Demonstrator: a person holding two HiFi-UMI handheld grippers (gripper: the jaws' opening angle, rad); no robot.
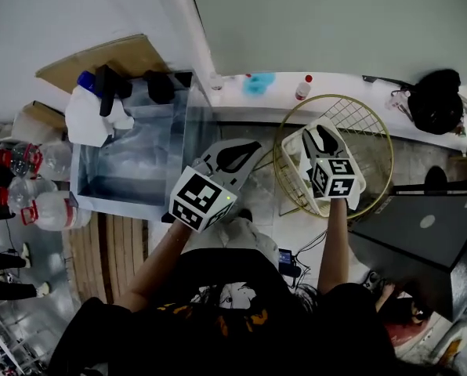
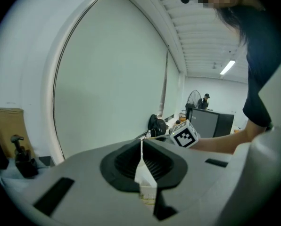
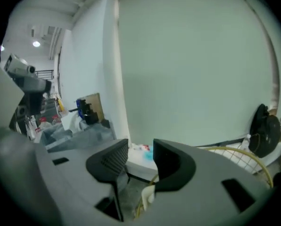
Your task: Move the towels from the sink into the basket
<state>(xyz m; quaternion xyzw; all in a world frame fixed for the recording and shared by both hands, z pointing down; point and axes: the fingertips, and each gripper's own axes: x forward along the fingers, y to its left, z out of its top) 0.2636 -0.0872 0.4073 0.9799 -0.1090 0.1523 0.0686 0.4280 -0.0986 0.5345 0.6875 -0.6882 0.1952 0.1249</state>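
- Tongs at work: the right tongs point(image 1: 322, 135) hang over the gold wire basket point(image 1: 343, 96) at centre right of the head view, jaws apart and nothing between them.
- Just below those parted jaws, in the right gripper view, a white fold point(image 3: 148, 194) shows against the basket's rim. It reads as a towel already inside, though little of it can be seen.
- The left tongs point(image 1: 247, 150) sit at frame centre with jaws together. Their own view shows only a sliver of a gap, and no cloth can be made out in it.
- Both tongs point toward the top of the frame. The left tongs angle up and right, toward the basket rather than the sink.
- The sink point(image 1: 116, 200) fills the centre left of the head view, just beside the left tongs. It is well apart from the right tongs, with the left tongs in between.
- Pale crumpled shapes point(image 1: 132, 159) lie in the sink's basin. They look like towels left to move, bunched with no clear long axis, but the picture is too soft to count them.
- On that reading, the next pickup lies to the left of both tongs, and the left hand is plainly the nearer. It would have to swing left and open before it can take anything.
- Around the edges:
  - a white jug point(image 1: 88, 120) with a blue cap at the sink's upper-left corner
  - a red-capped bottle point(image 1: 302, 89) on the ledge point(image 1: 335, 81) above the basket
  - a black bag point(image 1: 436, 100) at upper right
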